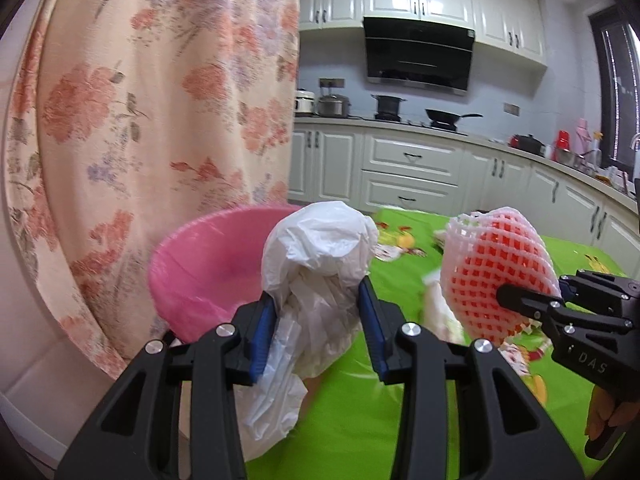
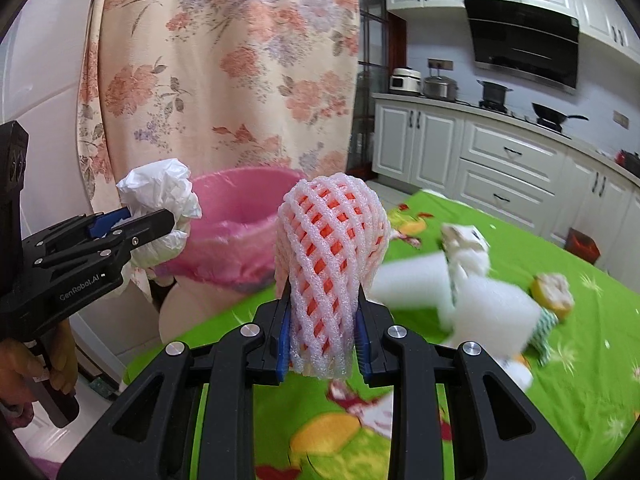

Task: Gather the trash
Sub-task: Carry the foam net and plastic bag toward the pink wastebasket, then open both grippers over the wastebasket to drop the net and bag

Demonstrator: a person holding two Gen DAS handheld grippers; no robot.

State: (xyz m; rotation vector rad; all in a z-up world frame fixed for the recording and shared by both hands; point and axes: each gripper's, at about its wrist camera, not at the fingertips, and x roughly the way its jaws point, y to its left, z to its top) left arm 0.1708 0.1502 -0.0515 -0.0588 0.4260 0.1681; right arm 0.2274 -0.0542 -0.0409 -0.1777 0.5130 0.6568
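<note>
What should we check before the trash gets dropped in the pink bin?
1. Left gripper holds the white plastic bag tight: ok.
2. Right gripper holds the foam fruit net tight: ok.
3. Pink bin open, liner in place: ok.
4. Bag right over the bin's opening: cannot tell.
5. Net over the bin: not ok, it is above the green tablecloth.
6. Table cleared: not ok, white foam pieces remain.

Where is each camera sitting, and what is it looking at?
Left wrist: rides the left gripper, looking along its jaws at the white plastic bag; the right gripper shows too.
Right wrist: rides the right gripper, looking at the foam fruit net; a hand shows.
Both see the pink bin and green tablecloth.
</note>
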